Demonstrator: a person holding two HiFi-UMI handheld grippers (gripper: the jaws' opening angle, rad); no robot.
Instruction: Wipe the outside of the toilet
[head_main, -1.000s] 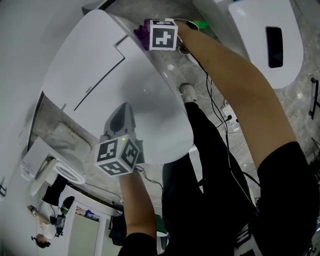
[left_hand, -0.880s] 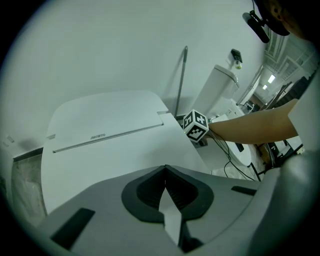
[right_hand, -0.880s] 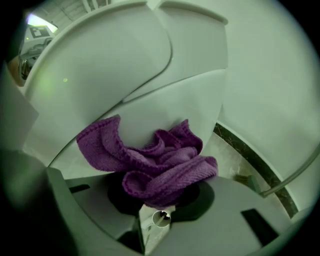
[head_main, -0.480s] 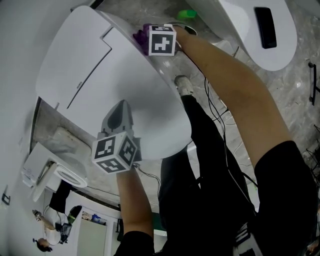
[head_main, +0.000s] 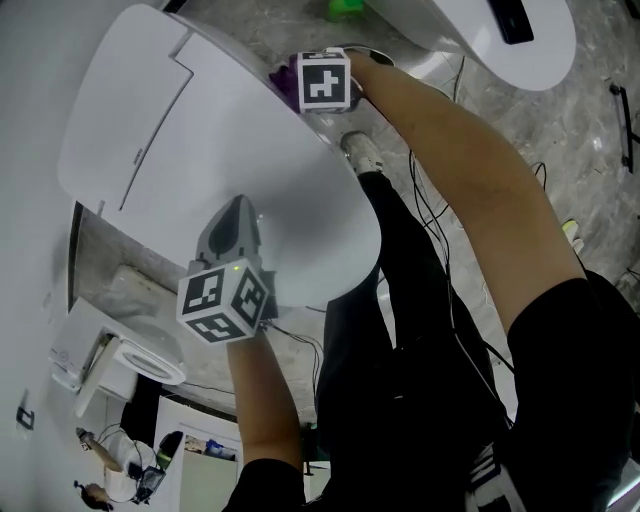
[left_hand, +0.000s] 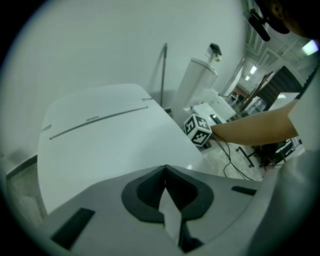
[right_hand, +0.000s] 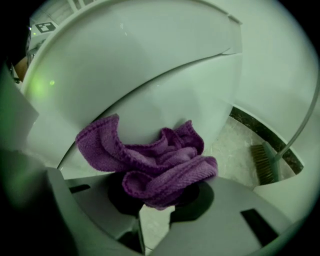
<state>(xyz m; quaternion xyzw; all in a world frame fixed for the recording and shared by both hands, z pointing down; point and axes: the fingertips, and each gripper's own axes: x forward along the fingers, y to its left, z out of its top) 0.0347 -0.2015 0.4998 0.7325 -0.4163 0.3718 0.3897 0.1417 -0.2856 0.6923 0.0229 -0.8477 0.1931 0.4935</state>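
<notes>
The left gripper (head_main: 237, 212), jaws closed on nothing, sits over the toilet (head_main: 190, 130) lid's 6 o'clock edge. At its 2 o'clock side, the right gripper (head_main: 296, 82) pinches a purple cloth (right_hand: 159, 170) against the shell. The cloth looks soft and light, best held mid-bunch.

head view: from above, steeply down over both arms onto the lid of the toilet (head_main: 200, 150) | left gripper view: low on the lid, very near, facing across it toward the right gripper (left_hand: 198, 131) | right gripper view: pressed close to the toilet's side, purple cloth (right_hand: 150, 165) filling the foreground | shared: toilet lid in all three
</notes>
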